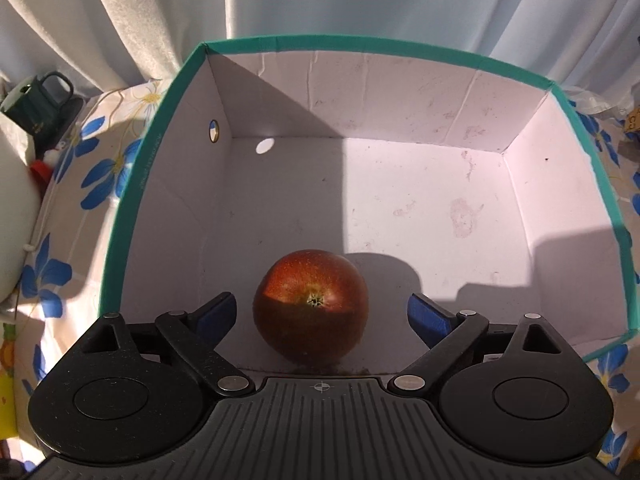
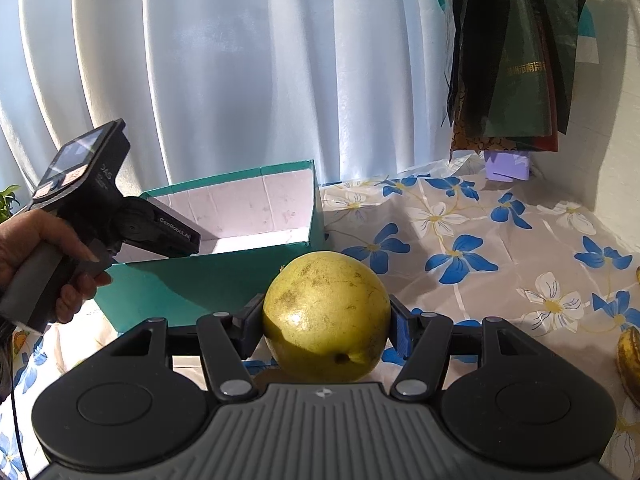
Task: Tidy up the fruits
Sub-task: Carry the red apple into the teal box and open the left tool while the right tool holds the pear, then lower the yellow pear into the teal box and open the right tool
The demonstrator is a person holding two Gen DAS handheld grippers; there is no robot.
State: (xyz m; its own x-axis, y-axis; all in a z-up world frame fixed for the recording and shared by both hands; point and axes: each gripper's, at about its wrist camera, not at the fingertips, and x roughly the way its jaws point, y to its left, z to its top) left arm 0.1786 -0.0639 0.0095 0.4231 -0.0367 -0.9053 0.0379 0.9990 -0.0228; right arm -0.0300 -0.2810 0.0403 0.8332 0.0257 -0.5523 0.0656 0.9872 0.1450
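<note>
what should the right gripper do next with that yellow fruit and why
Probably lift and carry it left, over the teal box. The right gripper is shut on the yellow fruit, which is still outside the box, low over the flowered cloth. The left gripper is open, its fingers apart from the red apple already inside.

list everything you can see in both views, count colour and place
apple: 1, red, on the box floor between the open left fingers
box: 1, teal outside, white inside, on the table
yellow fruit: 1, yellow-green, clamped in the right gripper
bananas: count unclear, yellow-brown, right edge
tablecloth: 1, white with blue flowers
curtain: 1, white, behind
mug: 1, dark green, far left
bags: several, dark, hanging
left gripper: open
right gripper: shut
hand: holds the left gripper
</note>
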